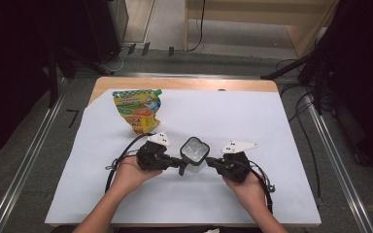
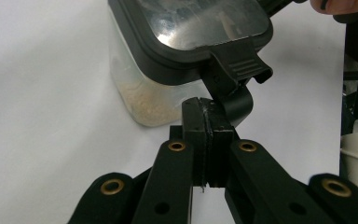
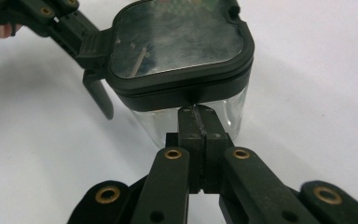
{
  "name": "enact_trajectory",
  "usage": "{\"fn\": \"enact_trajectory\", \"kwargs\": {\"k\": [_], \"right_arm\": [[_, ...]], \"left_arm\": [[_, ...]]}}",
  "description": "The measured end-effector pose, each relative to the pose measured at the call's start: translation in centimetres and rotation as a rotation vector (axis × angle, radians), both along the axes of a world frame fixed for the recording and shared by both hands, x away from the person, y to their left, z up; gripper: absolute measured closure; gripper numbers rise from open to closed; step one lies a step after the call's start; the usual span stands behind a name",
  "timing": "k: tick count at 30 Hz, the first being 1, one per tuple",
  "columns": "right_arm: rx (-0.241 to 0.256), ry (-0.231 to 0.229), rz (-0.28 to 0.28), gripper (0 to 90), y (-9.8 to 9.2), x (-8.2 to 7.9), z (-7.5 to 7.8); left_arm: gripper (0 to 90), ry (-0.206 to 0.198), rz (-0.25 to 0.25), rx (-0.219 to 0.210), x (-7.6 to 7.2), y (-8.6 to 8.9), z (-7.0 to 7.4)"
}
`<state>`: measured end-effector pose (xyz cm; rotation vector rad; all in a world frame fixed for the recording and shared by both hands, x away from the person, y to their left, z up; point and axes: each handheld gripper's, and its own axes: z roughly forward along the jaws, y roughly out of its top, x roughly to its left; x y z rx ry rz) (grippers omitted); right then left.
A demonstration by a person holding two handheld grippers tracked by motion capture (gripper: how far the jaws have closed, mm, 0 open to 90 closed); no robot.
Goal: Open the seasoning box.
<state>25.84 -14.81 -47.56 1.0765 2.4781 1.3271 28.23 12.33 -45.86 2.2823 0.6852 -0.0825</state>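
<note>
Two hands hold grippers near the table's front edge. Left gripper [image 1: 181, 162], jaws pressed together, pushes the container's [image 1: 194, 151] latch [image 2: 237, 65]; right gripper [image 1: 209, 162], also closed, braces the opposite side (likely steadying it). Beyond lies a snack pouch [image 1: 138, 109].

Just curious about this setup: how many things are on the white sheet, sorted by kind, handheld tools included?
Clear square plastic containers with a black lid: 1
Colourful yellow-and-green printed snack pouches: 1
Black two-jaw handheld grippers: 2, the left gripper and the right gripper, each touching the container
Total: 4
</note>
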Motion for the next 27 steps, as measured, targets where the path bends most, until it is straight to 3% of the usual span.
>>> {"fn": "enact_trajectory", "kwargs": {"k": [22, 27], "right_arm": [[0.008, -0.012, -0.080, 90.0, -0.2, 1.4, 0.0], [0.012, -0.015, -0.087, 90.0, -0.3, 1.7, 0.0]], "left_arm": [[90.0, 0.001, -0.014, -0.027, -1.2, -2.7, -0.6], [90.0, -0.015, -0.021, -0.031, -1.4, -3.3, -0.7]]}}
